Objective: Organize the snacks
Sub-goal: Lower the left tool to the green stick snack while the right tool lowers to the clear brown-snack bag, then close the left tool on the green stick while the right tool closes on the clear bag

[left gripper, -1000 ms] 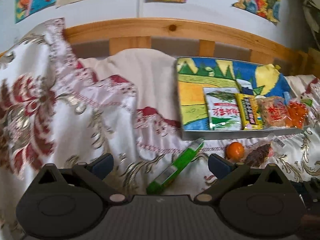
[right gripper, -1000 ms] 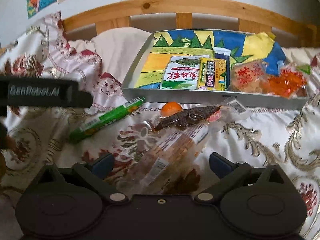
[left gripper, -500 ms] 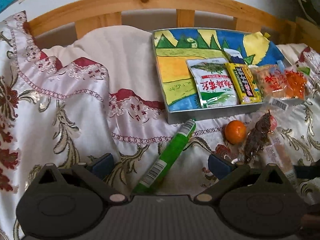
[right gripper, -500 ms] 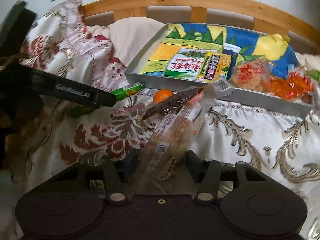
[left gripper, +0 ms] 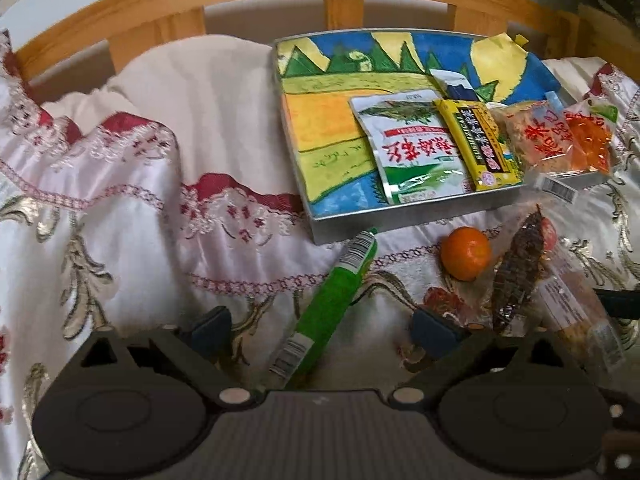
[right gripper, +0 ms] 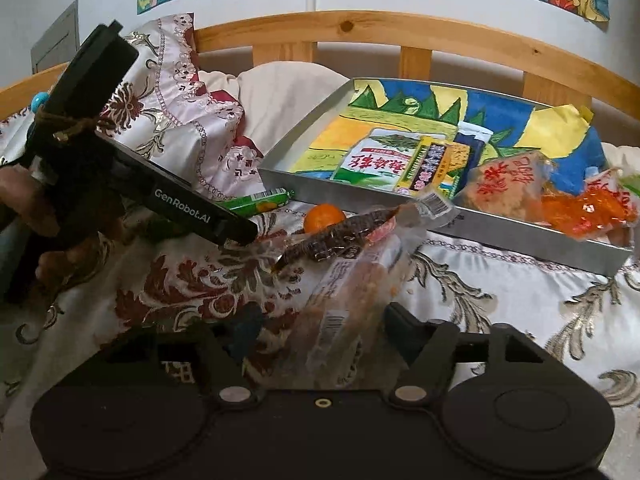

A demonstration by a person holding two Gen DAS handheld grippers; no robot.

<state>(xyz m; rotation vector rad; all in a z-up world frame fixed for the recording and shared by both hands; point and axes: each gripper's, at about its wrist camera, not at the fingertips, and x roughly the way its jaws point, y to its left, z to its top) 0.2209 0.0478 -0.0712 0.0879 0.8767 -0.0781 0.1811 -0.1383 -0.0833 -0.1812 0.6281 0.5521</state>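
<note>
Where the tray (left gripper: pixel 344 226) sits, snack packets (left gripper: pixel 416 148) fill it.

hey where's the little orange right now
The orange lies on the bedspread just in front of the tray, between the green tube and the dark brown snack pack.

The tray (left gripper: pixel 400 220) was dull grey metal, lined with matt painted paper (left gripper: pixel 320 128). The packets (left gripper: pixel 416 148) in it were glossy plastic film, as was the clear wrapper (right gripper: pixel 348 296). The green tube (left gripper: pixel 332 300) had a smooth sheen. The bedspread (left gripper: pixel 120 184) was shiny satin cloth with raised embroidery. The rail (right gripper: pixel 400 36) was smooth wood. Both grippers (left gripper: pixel 320 330) (right gripper: pixel 320 328) were matt black plastic.
</note>
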